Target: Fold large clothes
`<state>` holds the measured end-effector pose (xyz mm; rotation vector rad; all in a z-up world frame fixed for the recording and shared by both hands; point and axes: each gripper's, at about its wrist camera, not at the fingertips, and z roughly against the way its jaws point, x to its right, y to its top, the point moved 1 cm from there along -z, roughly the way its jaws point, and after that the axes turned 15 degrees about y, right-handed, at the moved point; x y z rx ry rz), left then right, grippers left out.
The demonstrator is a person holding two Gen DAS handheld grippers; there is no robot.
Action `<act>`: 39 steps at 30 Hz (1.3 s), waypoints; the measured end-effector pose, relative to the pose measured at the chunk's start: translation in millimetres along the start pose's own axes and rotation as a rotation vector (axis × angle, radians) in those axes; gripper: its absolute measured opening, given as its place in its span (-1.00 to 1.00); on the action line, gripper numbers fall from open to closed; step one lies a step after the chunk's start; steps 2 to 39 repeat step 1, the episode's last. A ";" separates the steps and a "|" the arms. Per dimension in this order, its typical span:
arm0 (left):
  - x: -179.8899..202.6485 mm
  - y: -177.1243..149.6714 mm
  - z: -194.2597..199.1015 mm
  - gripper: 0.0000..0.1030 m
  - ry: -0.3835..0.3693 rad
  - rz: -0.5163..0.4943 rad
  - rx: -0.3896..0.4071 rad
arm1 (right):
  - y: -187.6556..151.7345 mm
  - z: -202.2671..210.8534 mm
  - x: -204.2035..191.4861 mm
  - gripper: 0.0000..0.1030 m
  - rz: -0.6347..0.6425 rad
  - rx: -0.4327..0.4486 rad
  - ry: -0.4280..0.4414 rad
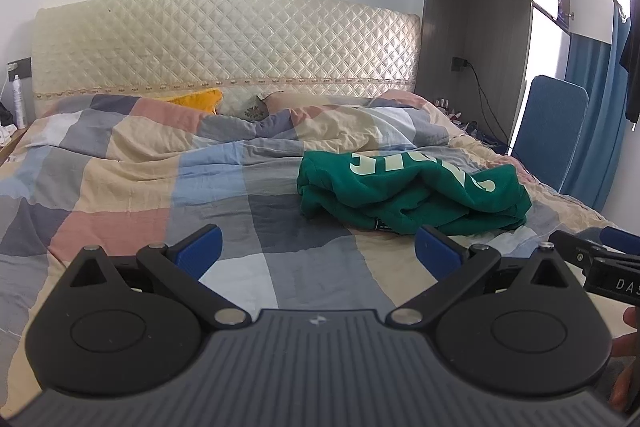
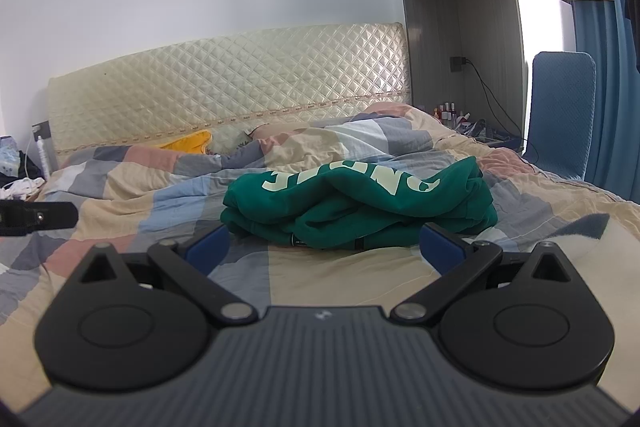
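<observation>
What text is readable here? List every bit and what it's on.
"DAS", cut off by the frame edge: on the right gripper.
Large pale letters on the green sweatshirt: upside down and folded, not readable as a word.
Small dark tag at its hem: too small.

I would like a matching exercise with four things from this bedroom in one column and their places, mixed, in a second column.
Things:
1. crumpled green sweatshirt with pale letters
2. yellow pillow
3. blue padded chair
4. white spray bottle

Places:
A. beside the bed, near the blue curtain
B. on the checked quilt, ahead of both open grippers
C. left of the quilted headboard
D. against the headboard, partly under the quilt

Pairs: 1-B, 2-D, 3-A, 4-C
</observation>
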<state>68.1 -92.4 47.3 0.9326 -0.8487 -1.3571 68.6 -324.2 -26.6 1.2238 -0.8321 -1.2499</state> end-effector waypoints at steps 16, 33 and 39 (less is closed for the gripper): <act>-0.5 0.3 -0.1 1.00 -0.005 0.002 -0.002 | 0.1 -0.5 0.3 1.00 -0.001 -0.001 0.000; -0.5 0.3 -0.1 1.00 -0.005 0.002 -0.002 | 0.1 -0.5 0.3 1.00 -0.001 -0.001 0.000; -0.5 0.3 -0.1 1.00 -0.005 0.002 -0.002 | 0.1 -0.5 0.3 1.00 -0.001 -0.001 0.000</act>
